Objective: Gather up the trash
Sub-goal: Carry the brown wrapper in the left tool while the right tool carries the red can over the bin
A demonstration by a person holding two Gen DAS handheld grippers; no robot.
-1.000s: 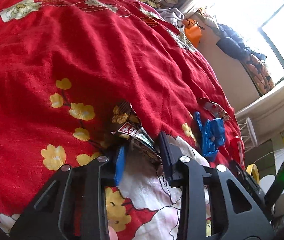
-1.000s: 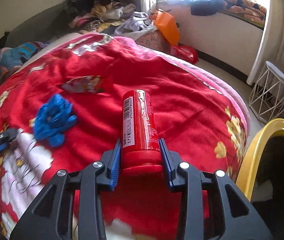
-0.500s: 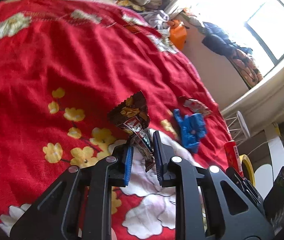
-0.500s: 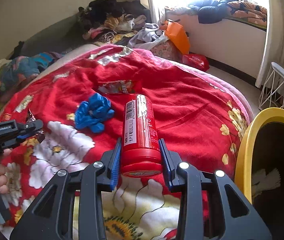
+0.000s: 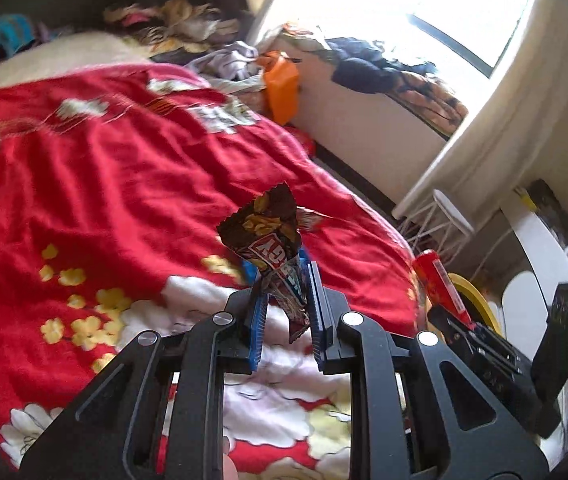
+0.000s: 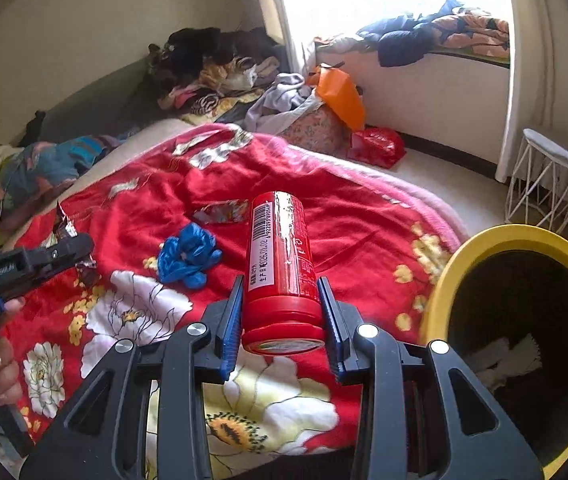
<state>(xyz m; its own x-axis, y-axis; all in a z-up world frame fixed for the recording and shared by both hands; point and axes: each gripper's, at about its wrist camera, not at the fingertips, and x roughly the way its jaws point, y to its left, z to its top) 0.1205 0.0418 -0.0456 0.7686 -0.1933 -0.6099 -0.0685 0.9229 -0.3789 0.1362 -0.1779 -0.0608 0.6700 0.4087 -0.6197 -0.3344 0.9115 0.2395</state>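
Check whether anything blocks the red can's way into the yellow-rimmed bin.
Nothing visible does. The red cylindrical can sits clamped in the right tool, just left of the yellow-rimmed bin, whose mouth is open with only scraps inside.

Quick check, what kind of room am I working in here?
Most likely a lived-in bedroom: a bed under a red floral blanket, clothes heaped by the wall, more clothes on the window ledge.

Daylight | window glare blown out | fisheye edges bent, dark | slight blur
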